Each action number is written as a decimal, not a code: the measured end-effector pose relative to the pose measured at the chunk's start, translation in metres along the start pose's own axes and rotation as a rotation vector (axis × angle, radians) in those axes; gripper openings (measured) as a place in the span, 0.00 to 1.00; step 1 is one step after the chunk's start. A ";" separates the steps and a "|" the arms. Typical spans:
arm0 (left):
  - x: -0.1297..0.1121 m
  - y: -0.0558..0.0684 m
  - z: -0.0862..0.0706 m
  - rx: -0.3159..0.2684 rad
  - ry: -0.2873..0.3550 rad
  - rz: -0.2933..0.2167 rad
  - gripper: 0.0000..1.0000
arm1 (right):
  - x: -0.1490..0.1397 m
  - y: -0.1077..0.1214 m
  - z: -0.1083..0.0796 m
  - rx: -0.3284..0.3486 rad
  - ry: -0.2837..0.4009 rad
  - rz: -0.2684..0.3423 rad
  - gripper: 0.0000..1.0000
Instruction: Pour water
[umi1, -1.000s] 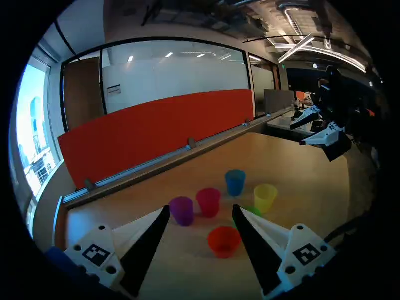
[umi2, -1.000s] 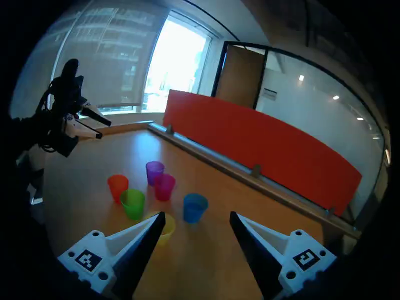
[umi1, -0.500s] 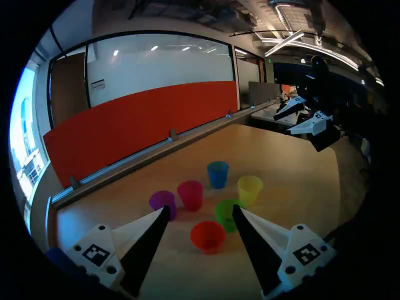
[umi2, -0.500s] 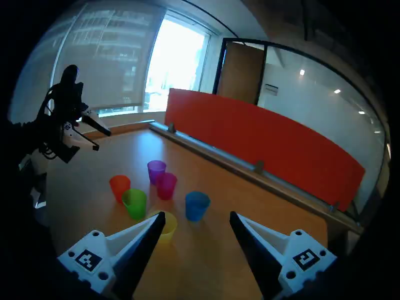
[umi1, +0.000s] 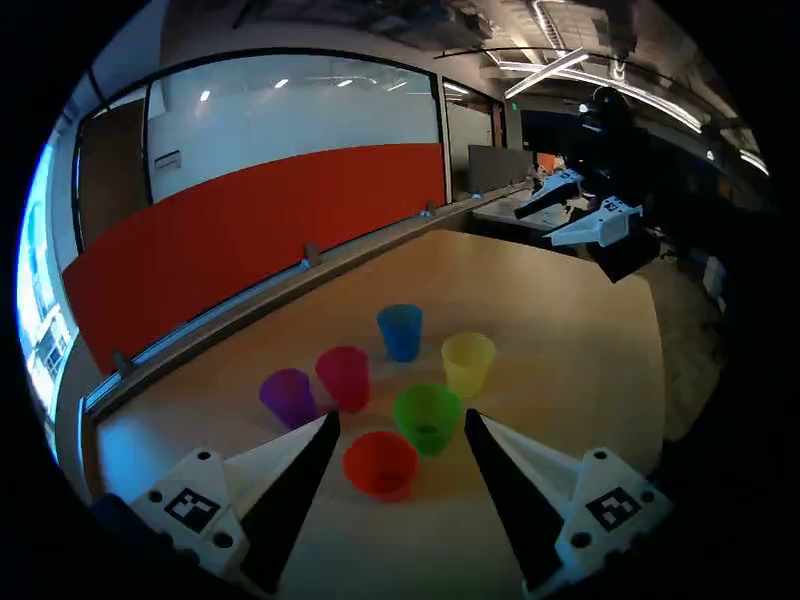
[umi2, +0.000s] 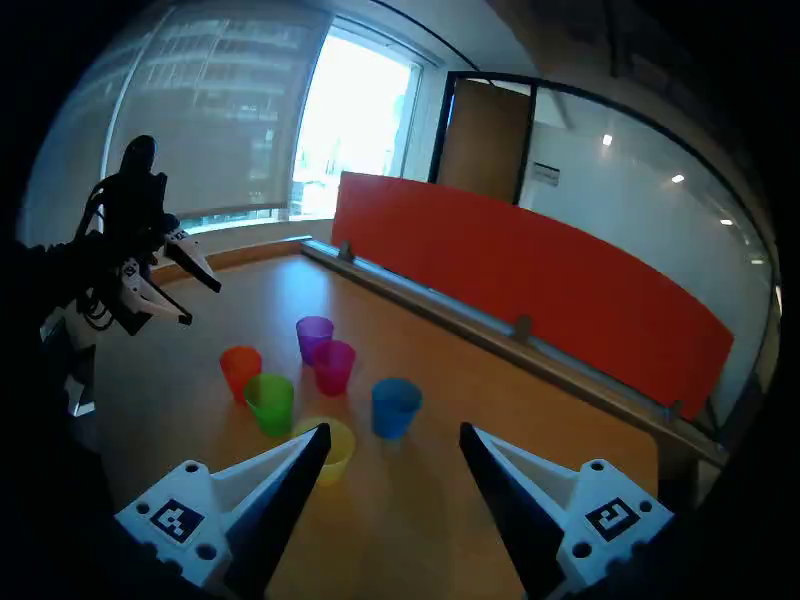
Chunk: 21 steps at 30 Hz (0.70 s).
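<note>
Six plastic cups stand in a cluster on the wooden table. The orange cup is nearest my left gripper, which is open above it, with the green cup just beyond. Purple, magenta, blue and yellow cups stand farther off. My right gripper is open and holds nothing; the yellow cup sits by its left finger and the blue cup lies ahead. Each gripper appears far off in the other's view, held in a hand: right gripper, left gripper. I cannot tell what the cups contain.
A long red partition with a metal rail runs along the table's far edge, also in the right gripper view as the red partition. Behind it are a glass wall and a wooden door. A bright window lies beyond the table's end.
The left gripper has come closer to the cups, and the orange cup now sits between its fingers in view. In the right gripper view the distant left gripper has tipped downward.
</note>
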<state>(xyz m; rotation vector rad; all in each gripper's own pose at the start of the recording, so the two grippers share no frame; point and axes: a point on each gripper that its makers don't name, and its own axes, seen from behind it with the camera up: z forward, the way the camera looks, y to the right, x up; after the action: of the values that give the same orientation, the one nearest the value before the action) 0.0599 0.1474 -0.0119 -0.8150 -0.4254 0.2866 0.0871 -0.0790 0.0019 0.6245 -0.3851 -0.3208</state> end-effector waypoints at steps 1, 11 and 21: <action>-0.001 0.002 0.001 -0.006 -0.003 0.002 0.93 | 0.000 0.000 0.000 0.001 0.000 0.001 1.00; -0.016 0.027 0.006 -0.098 -0.050 0.038 0.93 | 0.001 -0.001 0.002 0.010 0.000 -0.003 1.00; -0.027 0.044 0.010 -0.162 -0.083 0.061 0.93 | 0.001 -0.001 0.002 0.011 -0.004 -0.010 1.00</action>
<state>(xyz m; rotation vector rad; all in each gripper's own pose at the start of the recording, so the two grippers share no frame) 0.0279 0.1713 -0.0460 -0.9779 -0.5070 0.3472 0.0871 -0.0811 0.0030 0.6370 -0.3875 -0.3296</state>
